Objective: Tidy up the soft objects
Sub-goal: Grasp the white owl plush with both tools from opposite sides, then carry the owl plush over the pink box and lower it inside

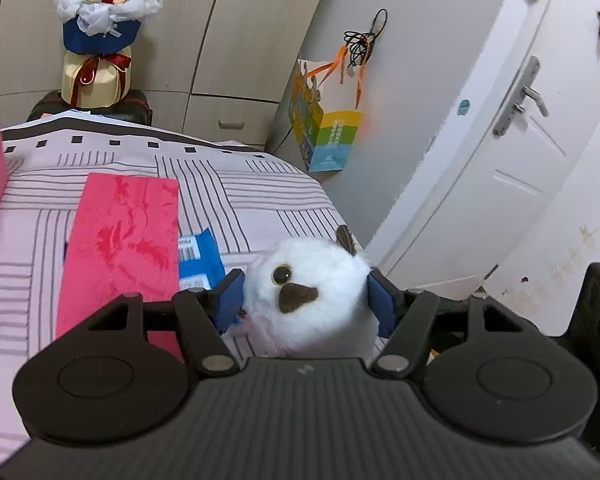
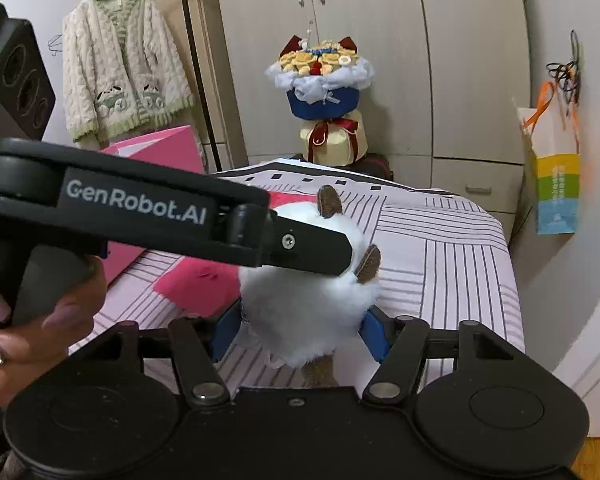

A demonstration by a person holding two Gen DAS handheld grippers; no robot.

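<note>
I hold the round white fluffy plush toy with brown ears [image 1: 306, 300] above the bed with the pink striped sheet [image 1: 228, 196]. The blue fingers [image 1: 231, 300] of my left gripper [image 1: 306, 304] press on both its sides. My right gripper [image 2: 300, 330] seems to clamp the same toy lower down. The flat red cloth [image 1: 120, 248] lies left of the toy, on the bed.

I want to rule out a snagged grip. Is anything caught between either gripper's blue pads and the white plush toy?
Nothing visible. The left gripper and right gripper both press their blue pads straight into the white plush toy, above the striped bedsheet.
</note>
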